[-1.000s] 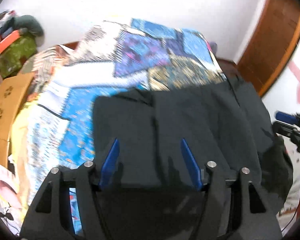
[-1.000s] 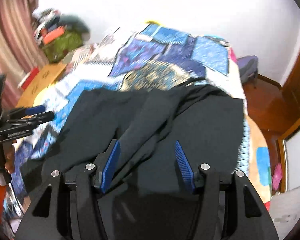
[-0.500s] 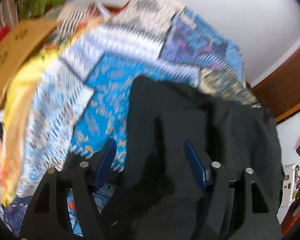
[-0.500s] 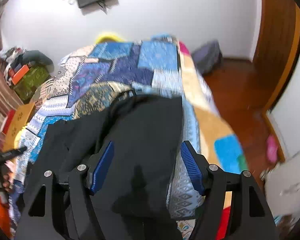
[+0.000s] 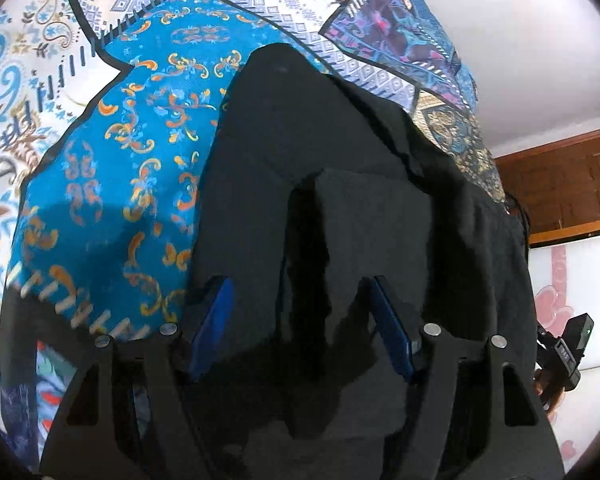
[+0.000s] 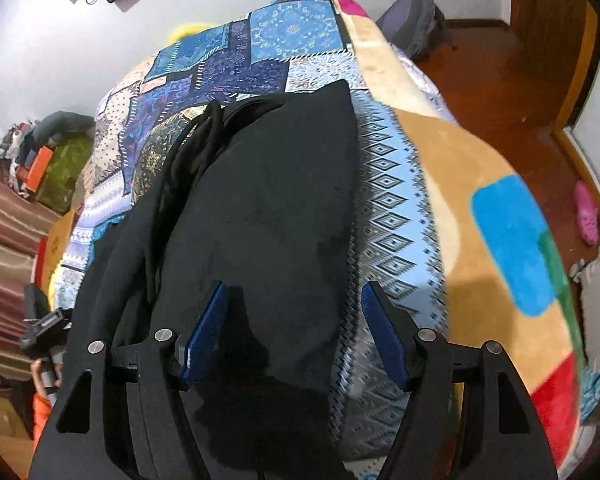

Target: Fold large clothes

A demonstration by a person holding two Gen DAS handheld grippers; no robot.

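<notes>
A large black garment [image 5: 300, 140] lies spread on a patchwork bed cover [image 5: 120, 160]. My left gripper [image 5: 299, 284] hangs open just above the garment's near left part, with a raised fold of cloth under the gap between its blue pads. In the right wrist view the same garment [image 6: 280, 180] runs up the bed, bunched with a cord at its far end. My right gripper [image 6: 294, 286] stands open over the garment's right edge, where black cloth meets the diamond-patterned cover [image 6: 392, 220]. Neither pair of pads presses on cloth. Each gripper shows in the other's view, the right gripper [image 5: 568, 344] and the left gripper [image 6: 44, 328].
A tan blanket [image 6: 460, 200] with coloured patches covers the bed's right side, which drops to a wooden floor [image 6: 500, 60]. A grey bag [image 6: 414, 20] and a pink slipper [image 6: 586, 212] lie there. Clutter [image 6: 48, 160] is piled left of the bed. A wooden door [image 5: 560, 180] stands right.
Both grippers have sunk toward the garment and rolled. The left one shifted to its left side, the right one to its right edge. The right jaws spread wider.
</notes>
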